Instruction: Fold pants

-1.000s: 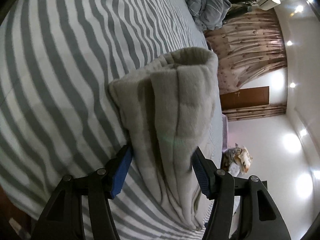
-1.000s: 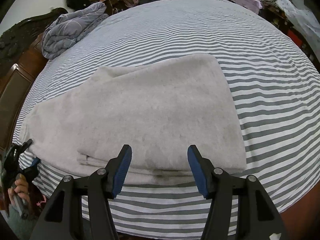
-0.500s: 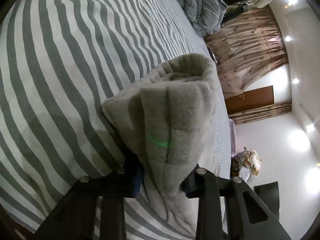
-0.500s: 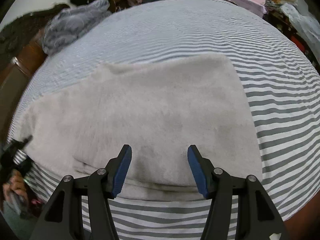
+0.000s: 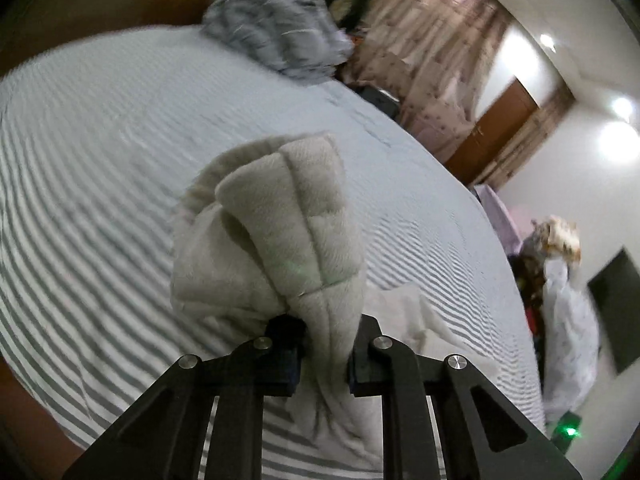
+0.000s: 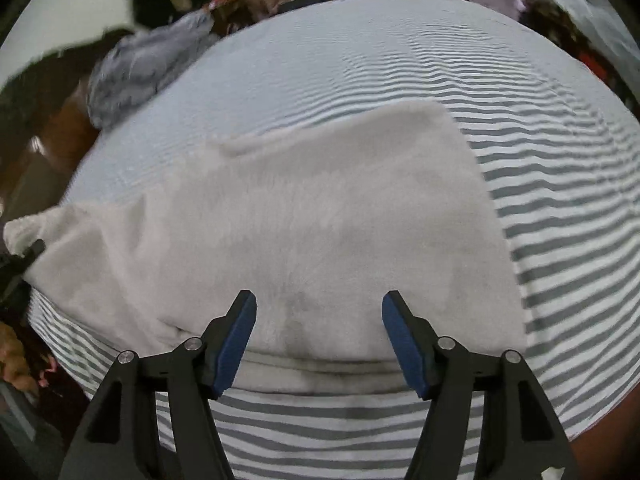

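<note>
Left claw pinching one end of the pants, right claw spread above the other end.

The left claw (image 5: 324, 354) is closing, its pads squeezing a bunched fold of the pale fleece pants (image 5: 280, 240), which bulge up just ahead of it and trail down between its fingers onto the striped bed (image 5: 100, 184). A second ago the pads stood wide on either side of the fabric; now the bunch is lifted higher off the bed. The right claw (image 6: 320, 340) is opening with nothing gripped; the pants (image 6: 320, 216) lie flat on the bed ahead of and beneath it, their near folded edge crossing between its blue pads (image 6: 236, 344), much as before.
</note>
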